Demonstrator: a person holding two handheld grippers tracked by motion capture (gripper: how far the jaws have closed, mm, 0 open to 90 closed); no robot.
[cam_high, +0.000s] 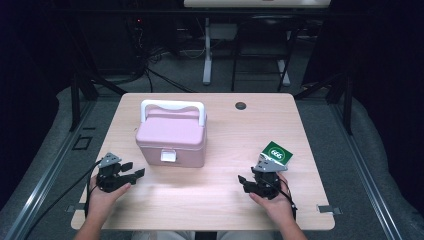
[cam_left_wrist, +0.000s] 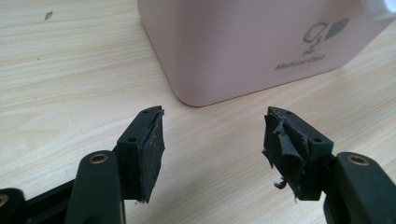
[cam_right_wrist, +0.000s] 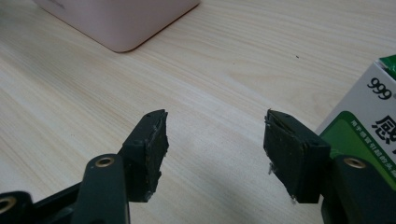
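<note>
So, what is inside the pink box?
That cannot be seen: the lid of the pink box is shut, with the white handle lying on top and the front latch down. Any contents are hidden.

1. A lab or recording studio, not a home.
2. A small wooden table (cam_high: 220, 200) stands alone on grey floor (cam_high: 350, 165), ringed by black curtains (cam_high: 380, 75).
3. Metal rails (cam_high: 45, 185) run along the floor on both sides.
4. Behind the table, loose cables (cam_high: 145, 65) trail past the white leg of a desk (cam_high: 207, 50).
5. A person holds cabled grippers, left (cam_high: 131, 171) and right (cam_high: 248, 182).
</note>
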